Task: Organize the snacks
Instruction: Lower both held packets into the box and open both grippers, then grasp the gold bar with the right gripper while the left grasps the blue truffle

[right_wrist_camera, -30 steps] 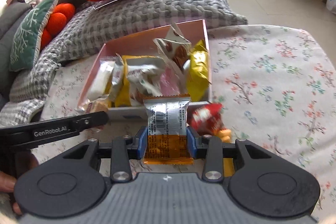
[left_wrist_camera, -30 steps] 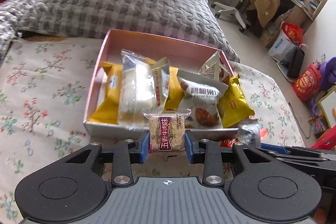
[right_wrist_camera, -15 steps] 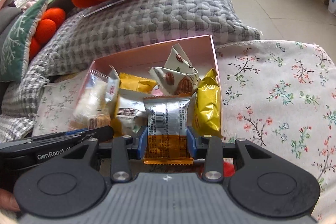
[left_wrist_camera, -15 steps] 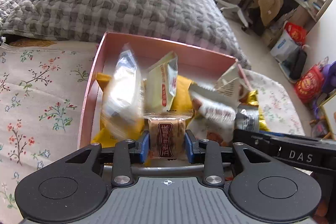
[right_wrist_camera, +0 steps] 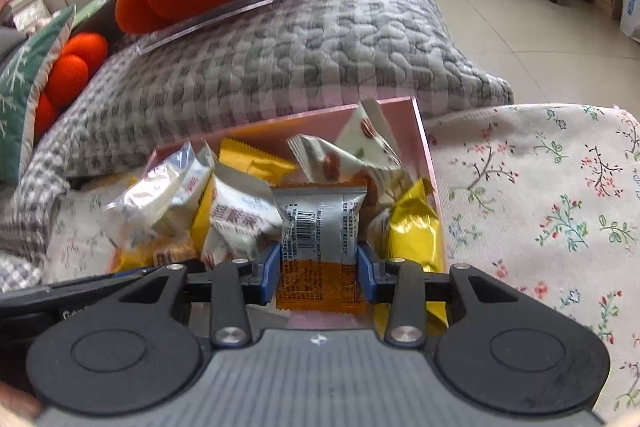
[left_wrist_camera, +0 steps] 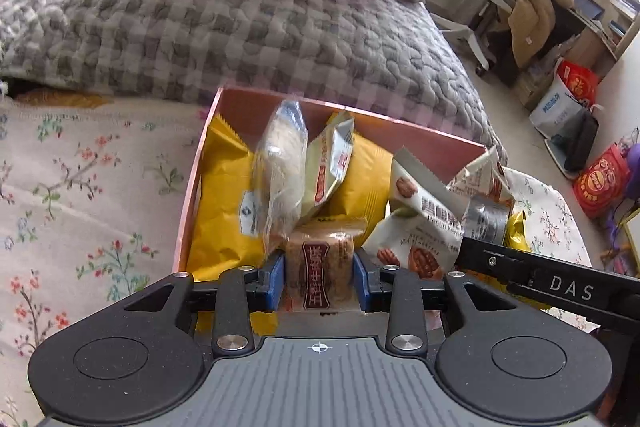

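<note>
Now | we hold both tools over the pink box (left_wrist_camera: 420, 143) for dropping | left tool (left_wrist_camera: 319, 281) grips beef-crisp packet (left_wrist_camera: 320, 267) | right tool (right_wrist_camera: 318, 273), loosening, pinches silver-orange sachet (right_wrist_camera: 320, 227)

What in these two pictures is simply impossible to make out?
- Left wrist view: the pink box has its near wall hidden behind the left tongs.
- Left wrist view: the clear-wrapped snack is motion-blurred; its label is unreadable.
- Right wrist view: the silver-and-orange packet has print too small to read.
</note>
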